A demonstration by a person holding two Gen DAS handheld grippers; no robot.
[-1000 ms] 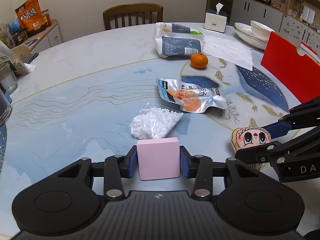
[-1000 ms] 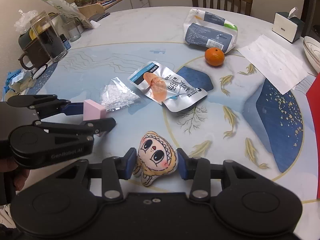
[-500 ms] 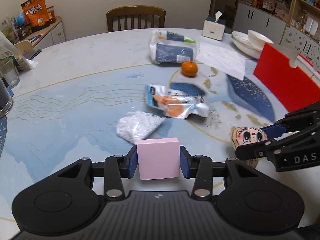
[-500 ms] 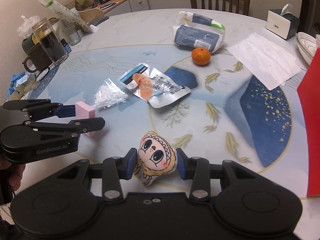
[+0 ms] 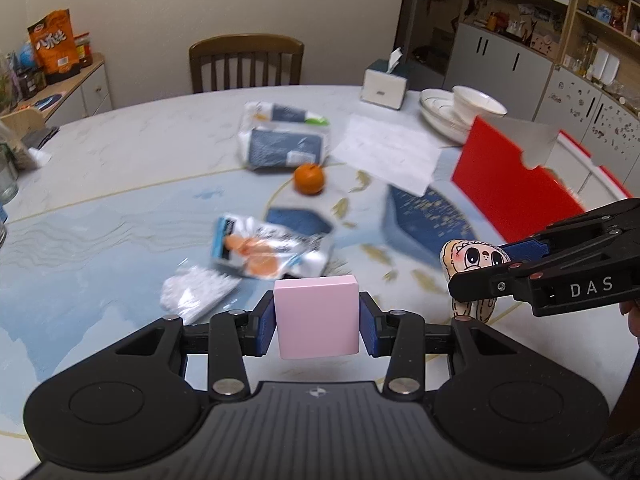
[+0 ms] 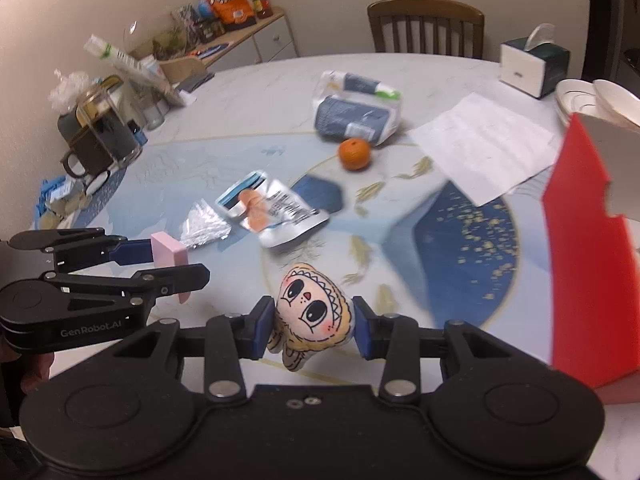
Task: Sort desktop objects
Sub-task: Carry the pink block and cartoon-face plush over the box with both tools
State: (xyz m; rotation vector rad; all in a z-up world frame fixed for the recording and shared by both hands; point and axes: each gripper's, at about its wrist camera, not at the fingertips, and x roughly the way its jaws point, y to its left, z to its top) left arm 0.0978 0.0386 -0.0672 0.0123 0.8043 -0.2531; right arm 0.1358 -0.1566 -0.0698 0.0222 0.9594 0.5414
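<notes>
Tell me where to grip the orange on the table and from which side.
Take the orange across its widest middle, coming from above: it is round, so a grip off-centre would probably slip. Put the fingers left and right of it, since the blue-and-white packet sits close behind. Both hand-held grippers are full now.

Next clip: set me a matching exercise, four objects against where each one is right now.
Objects
1. pink block
2. doll-face plush
3. orange
4. tissue box

Places
A. on the table beside the blue-and-white pack
B. between the right gripper's pads
C. far table edge, near the stacked plates
D. between the left gripper's pads

Pairs: 1-D, 2-B, 3-A, 4-C
</notes>
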